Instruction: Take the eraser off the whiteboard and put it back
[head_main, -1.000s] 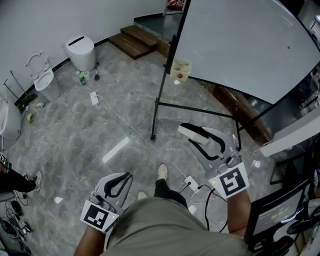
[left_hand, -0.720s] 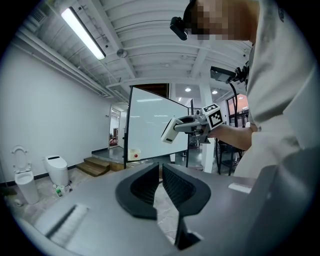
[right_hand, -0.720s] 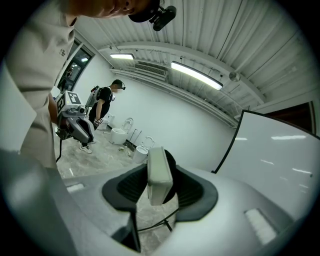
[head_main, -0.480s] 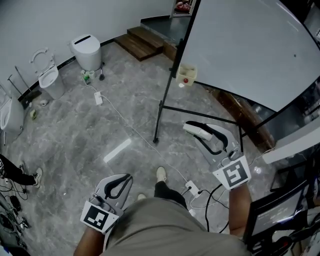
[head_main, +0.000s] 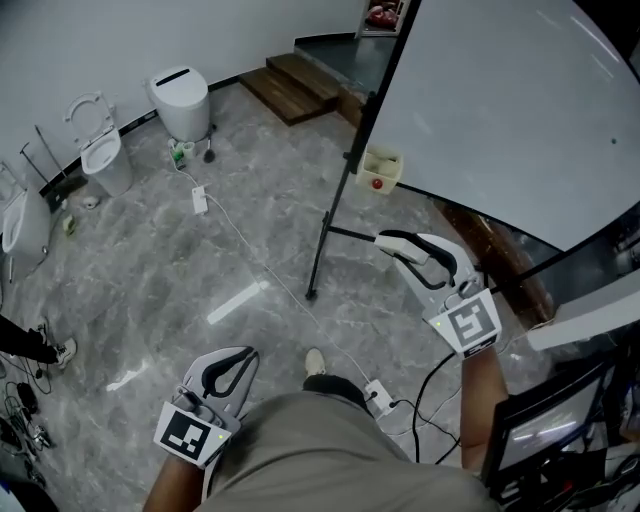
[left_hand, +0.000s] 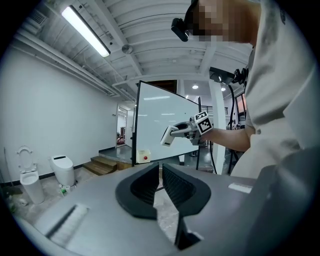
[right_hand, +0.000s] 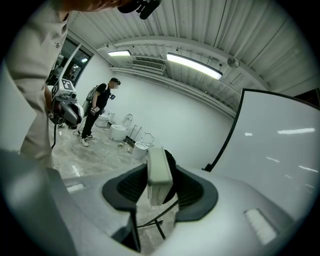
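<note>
My right gripper (head_main: 406, 249) is shut on the white eraser (head_main: 397, 243), held out in front of the whiteboard's (head_main: 520, 90) lower edge, apart from the board. In the right gripper view the eraser (right_hand: 159, 174) stands upright between the black pads, with the whiteboard (right_hand: 282, 145) off to the right. My left gripper (head_main: 238, 356) hangs low by my left side, jaws together with nothing between them. From the left gripper view (left_hand: 161, 169) the eraser (left_hand: 167, 135) shows far off before the board (left_hand: 160, 125).
The board stands on a black frame (head_main: 338, 205) that carries a small yellowish box (head_main: 381, 168). A power strip and cable (head_main: 377, 394) lie by my foot. Toilets (head_main: 182, 98) and wooden steps (head_main: 300, 80) line the far wall. A person (right_hand: 97, 112) stands near them. A monitor (head_main: 545, 430) is at my right.
My right gripper has carried the eraser forward, closer to the whiteboard's lower edge. The left gripper has shifted a little and stays shut.
</note>
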